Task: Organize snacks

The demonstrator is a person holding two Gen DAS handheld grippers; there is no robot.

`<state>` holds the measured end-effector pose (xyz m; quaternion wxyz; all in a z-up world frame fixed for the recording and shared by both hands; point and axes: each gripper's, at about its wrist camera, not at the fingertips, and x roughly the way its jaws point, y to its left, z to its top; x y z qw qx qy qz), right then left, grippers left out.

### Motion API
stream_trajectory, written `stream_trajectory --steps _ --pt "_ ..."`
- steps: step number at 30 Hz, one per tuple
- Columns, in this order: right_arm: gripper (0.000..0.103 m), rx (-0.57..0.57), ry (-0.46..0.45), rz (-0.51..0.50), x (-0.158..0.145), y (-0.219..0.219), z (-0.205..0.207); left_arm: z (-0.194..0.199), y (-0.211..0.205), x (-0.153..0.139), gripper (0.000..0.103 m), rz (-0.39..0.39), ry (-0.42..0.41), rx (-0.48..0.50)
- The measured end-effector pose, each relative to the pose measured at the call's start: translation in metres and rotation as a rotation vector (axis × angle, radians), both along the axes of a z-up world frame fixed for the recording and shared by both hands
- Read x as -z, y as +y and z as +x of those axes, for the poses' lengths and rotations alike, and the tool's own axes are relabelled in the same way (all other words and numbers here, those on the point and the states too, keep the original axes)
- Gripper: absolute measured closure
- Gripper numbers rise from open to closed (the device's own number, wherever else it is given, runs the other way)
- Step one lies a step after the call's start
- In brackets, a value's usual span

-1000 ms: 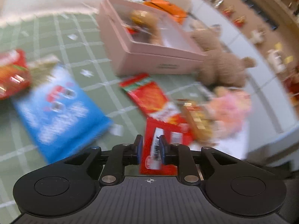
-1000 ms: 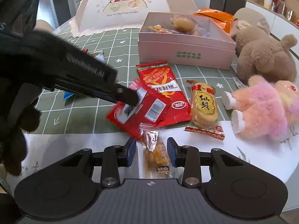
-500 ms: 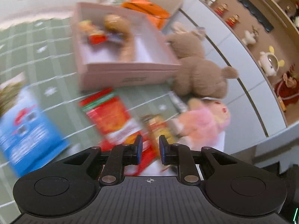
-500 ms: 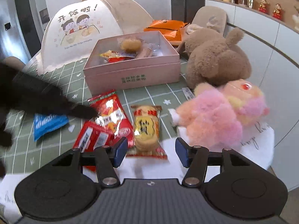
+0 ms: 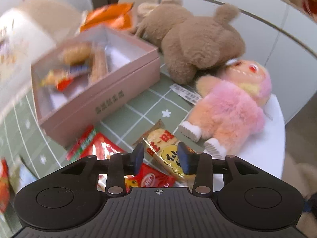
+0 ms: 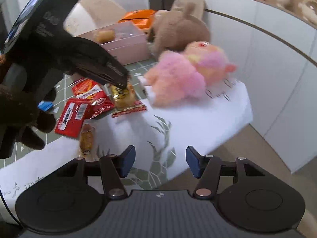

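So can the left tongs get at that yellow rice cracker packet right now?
Probably yes. The left tongs are open directly over the yellow rice cracker packet, nothing lies on top of it, and the pink plush doll sits off to the side.

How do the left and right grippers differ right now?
The left gripper has its fingers around the yellow rice cracker packet, while the right gripper has nothing between its fingers. The left gripper is down at the snacks on the green tablecloth; the right gripper hangs over the white cloth at the table's edge. The right gripper's fingers look spread wider. Both are open.
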<state>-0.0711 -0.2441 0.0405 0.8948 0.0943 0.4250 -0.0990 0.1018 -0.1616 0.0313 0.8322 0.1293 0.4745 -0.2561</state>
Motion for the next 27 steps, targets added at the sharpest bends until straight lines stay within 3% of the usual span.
stream_trajectory --steps 3,5,9,12,15,20,27 --pt "0.046 0.027 -0.015 0.032 0.002 -0.003 -0.006 0.022 0.001 0.006 0.056 -0.102 0.176 -0.063" --pt "0.046 0.042 -0.013 0.044 0.003 -0.003 -0.009 0.029 -0.005 0.012 0.051 -0.095 0.222 -0.093" --pt "0.046 0.053 -0.014 0.056 0.005 -0.003 -0.017 0.019 -0.028 0.013 0.050 0.021 0.137 -0.013" --pt "0.046 0.063 -0.018 0.058 0.005 -0.004 -0.017 0.007 -0.027 0.013 0.052 0.040 0.101 0.071" --pt "0.046 0.042 -0.022 0.040 0.003 -0.002 -0.011 -0.001 0.004 0.008 0.059 -0.060 0.124 0.086" --pt "0.046 -0.105 -0.045 0.022 -0.003 0.015 0.009 -0.013 0.079 -0.022 0.064 -0.221 0.137 -0.013" --pt "0.045 -0.321 -0.031 0.088 -0.009 0.066 0.066 -0.027 0.183 -0.043 0.064 -0.309 0.120 -0.253"
